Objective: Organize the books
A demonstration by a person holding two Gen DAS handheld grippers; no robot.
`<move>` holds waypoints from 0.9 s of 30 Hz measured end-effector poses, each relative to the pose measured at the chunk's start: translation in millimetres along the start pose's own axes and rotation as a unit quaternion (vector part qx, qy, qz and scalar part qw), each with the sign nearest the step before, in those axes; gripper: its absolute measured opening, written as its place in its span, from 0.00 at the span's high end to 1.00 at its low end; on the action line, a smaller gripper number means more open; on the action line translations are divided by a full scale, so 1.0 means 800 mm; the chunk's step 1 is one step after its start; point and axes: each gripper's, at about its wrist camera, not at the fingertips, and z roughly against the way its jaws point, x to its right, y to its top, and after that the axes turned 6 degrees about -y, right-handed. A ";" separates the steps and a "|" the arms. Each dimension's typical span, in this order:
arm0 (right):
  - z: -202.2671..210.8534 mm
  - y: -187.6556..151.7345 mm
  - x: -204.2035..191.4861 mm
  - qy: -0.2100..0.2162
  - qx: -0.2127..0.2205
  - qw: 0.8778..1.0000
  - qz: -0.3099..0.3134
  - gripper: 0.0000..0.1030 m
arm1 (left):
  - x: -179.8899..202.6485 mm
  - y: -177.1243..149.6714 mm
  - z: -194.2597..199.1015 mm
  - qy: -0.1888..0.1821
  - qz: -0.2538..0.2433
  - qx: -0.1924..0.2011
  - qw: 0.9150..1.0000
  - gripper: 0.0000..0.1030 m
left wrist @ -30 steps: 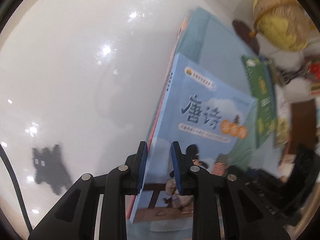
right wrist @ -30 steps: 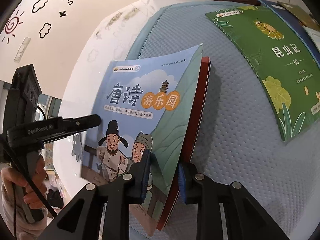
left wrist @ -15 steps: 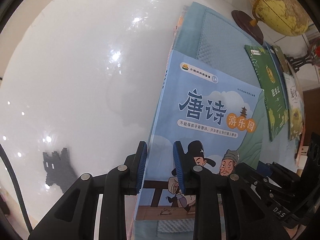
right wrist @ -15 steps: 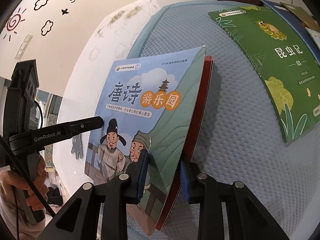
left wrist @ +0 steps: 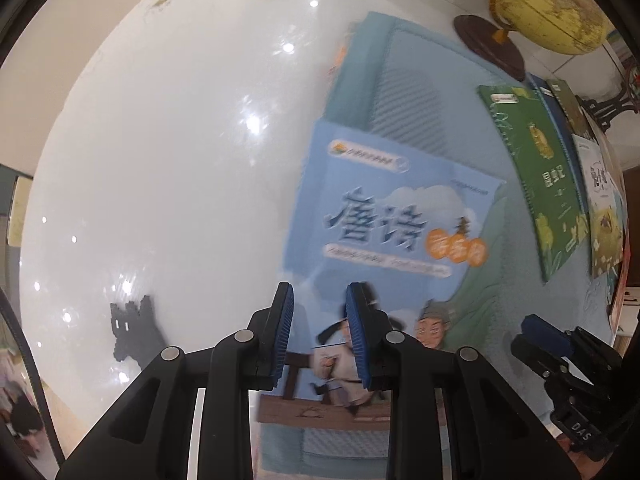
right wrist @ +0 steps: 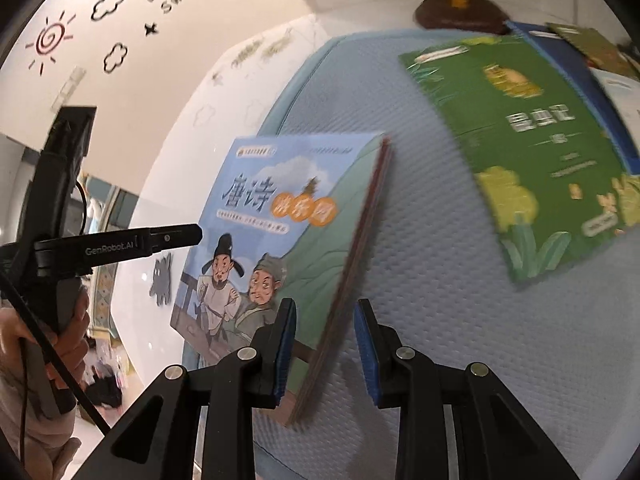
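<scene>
Two stacked books, a light-blue illustrated paperback [right wrist: 256, 240] over a red-edged one [right wrist: 362, 248], are sitting beside four overlapping books led by a green paperback [right wrist: 532, 136]; one yellow globe [left wrist: 548, 8] is standing behind.

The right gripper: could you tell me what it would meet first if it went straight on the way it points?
Probably the stack of books under the blue book, whose lower edge sits between the open right gripper fingers; depth is unclear.

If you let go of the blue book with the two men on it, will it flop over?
Probably. The blue book looks thin and soft-covered, so likely light and bendy. It stands tilted on the cushion between the right gripper's open pads, so it may tip flat.
</scene>
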 end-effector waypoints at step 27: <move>0.205 0.005 0.334 -0.107 0.061 0.990 -0.066 0.54 | 0.361 0.043 -0.037 -0.083 -0.073 0.028 0.993 0.76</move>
